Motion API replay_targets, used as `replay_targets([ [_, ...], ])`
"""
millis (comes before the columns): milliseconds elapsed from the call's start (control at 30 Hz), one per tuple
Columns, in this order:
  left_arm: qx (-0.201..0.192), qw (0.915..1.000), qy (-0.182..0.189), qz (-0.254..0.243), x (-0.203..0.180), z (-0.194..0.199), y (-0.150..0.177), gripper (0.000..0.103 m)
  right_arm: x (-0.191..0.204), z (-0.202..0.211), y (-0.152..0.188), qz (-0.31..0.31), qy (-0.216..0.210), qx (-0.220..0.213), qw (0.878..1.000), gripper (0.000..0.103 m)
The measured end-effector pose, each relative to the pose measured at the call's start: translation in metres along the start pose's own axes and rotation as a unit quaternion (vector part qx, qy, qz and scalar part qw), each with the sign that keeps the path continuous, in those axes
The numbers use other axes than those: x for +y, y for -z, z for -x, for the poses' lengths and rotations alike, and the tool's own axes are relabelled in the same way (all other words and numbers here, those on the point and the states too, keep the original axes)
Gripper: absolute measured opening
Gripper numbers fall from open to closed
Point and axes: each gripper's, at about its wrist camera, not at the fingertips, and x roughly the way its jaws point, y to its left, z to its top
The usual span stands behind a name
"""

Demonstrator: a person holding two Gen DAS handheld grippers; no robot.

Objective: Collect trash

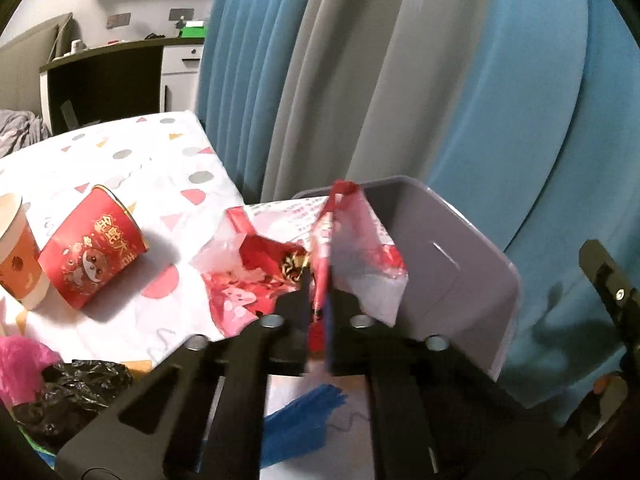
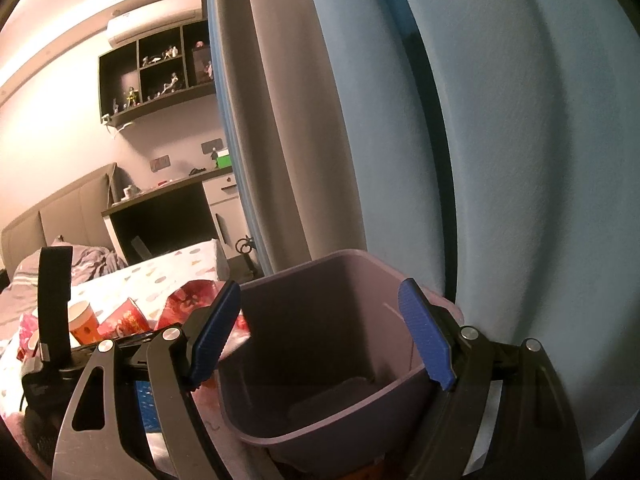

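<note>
My left gripper [image 1: 320,300] is shut on a crumpled red and white plastic wrapper [image 1: 352,248] and holds it above the table beside the rim of a grey-purple trash bin [image 1: 452,276]. In the right wrist view my right gripper [image 2: 320,332] is open, its blue-padded fingers [image 2: 424,340] spread on either side of the bin [image 2: 320,400], which looks empty inside. The wrapper [image 2: 188,300] shows just left of the bin. A red paper cup [image 1: 92,256] lies on its side on the table and a brown and white cup [image 1: 18,252] stands beside it.
The table has a white patterned cloth [image 1: 160,152]. A black plastic bag [image 1: 76,392] and pink plastic [image 1: 20,360] lie at the near left. Blue and grey curtains [image 1: 400,80] hang right behind the bin. A bed [image 2: 92,260] and desk [image 2: 168,208] are farther back.
</note>
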Motion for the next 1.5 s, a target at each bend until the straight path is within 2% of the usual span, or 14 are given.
replay_targets([
  [100, -0.025, 0.9996, -0.002, -0.016, -0.014, 0.009, -0.003, 0.000, -0.001, 0.001, 0.002, -0.003, 0.005, 0.001, 1.000, 0.079],
  [233, -0.054, 0.9974, 0.036, -0.030, -0.039, 0.027, -0.012, 0.000, -0.003, 0.003, 0.001, -0.008, 0.014, -0.004, 1.000, 0.079],
  [433, -0.038, 0.9939, 0.093, -0.046, -0.064, 0.015, -0.009, 0.004, -0.008, 0.011, -0.003, -0.017, 0.036, -0.019, 0.999, 0.079],
  [500, -0.027, 0.9929, 0.102, -0.054, -0.068, 0.010, -0.005, 0.021, -0.010, 0.013, -0.004, -0.017, 0.039, -0.021, 0.999, 0.079],
  [533, -0.023, 0.9925, 0.106, -0.057, -0.069, 0.009, -0.003, 0.043, -0.011, 0.014, -0.004, -0.017, 0.040, -0.022, 0.999, 0.079],
  [567, -0.025, 0.9929, 0.101, -0.058, -0.069, 0.009, -0.001, 0.057, -0.012, 0.014, -0.005, -0.017, 0.041, -0.022, 0.999, 0.079],
  [667, -0.030, 0.9940, 0.094, -0.046, -0.062, 0.014, 0.004, 0.068, -0.011, 0.015, -0.005, -0.018, 0.041, -0.025, 0.999, 0.079],
  [733, -0.033, 0.9955, 0.083, -0.034, -0.055, 0.021, 0.003, 0.070, -0.009, 0.016, -0.005, -0.018, 0.039, -0.027, 0.999, 0.079],
  [967, -0.072, 0.9973, -0.001, -0.013, -0.033, 0.066, 0.015, 0.080, 0.001, 0.019, 0.001, -0.004, 0.019, -0.032, 0.999, 0.079],
  [1033, -0.085, 0.9958, -0.033, -0.006, -0.022, 0.082, 0.021, 0.081, 0.006, 0.021, 0.004, 0.004, 0.009, -0.031, 0.999, 0.079],
  [1200, -0.105, 0.9918, -0.072, 0.011, 0.003, 0.118, 0.036, 0.082, 0.027, 0.029, 0.011, 0.021, -0.014, -0.030, 0.999, 0.079],
  [1300, -0.115, 0.9874, -0.108, 0.013, 0.019, 0.137, 0.048, 0.082, 0.039, 0.034, 0.017, 0.029, -0.035, -0.027, 0.999, 0.080],
  [1500, -0.110, 0.9841, -0.135, 0.035, 0.061, 0.161, 0.073, 0.082, 0.074, 0.036, 0.035, 0.043, -0.083, 0.002, 0.996, 0.081],
])
